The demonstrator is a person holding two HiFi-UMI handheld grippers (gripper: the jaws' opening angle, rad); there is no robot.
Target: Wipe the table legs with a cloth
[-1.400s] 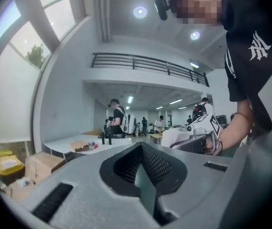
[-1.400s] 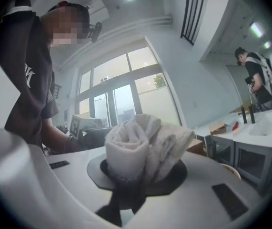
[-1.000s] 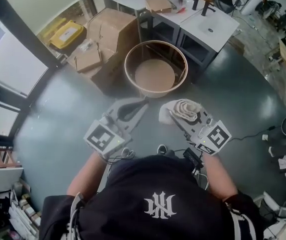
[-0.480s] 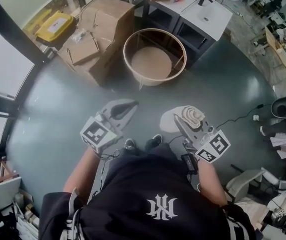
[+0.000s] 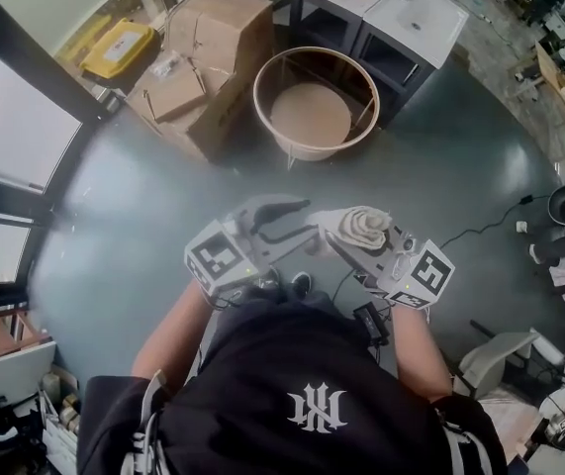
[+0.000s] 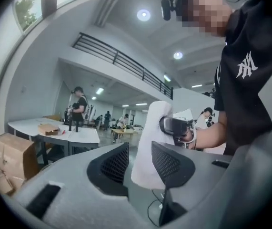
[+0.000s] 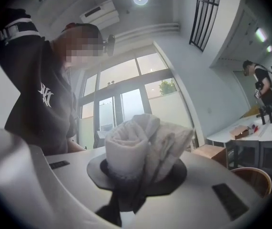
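head view shows both grippers held close together over the grey floor (image 5: 134, 216), well apart from the round wooden table (image 5: 307, 117). the right gripper (image 5: 349, 237) is clamped tight on a rolled white cloth (image 5: 361, 224). the left gripper (image 5: 299, 218) points at that cloth. its jaws are opening, and its pads are clear of the fabric, which shows in the gap just beyond them.

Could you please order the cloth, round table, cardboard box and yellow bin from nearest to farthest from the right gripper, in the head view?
1. Cloth: clamped in the right gripper.
2. Round table: just ahead.
3. Cardboard box: ahead, to the left.
4. Yellow bin: farthest, left of the box.
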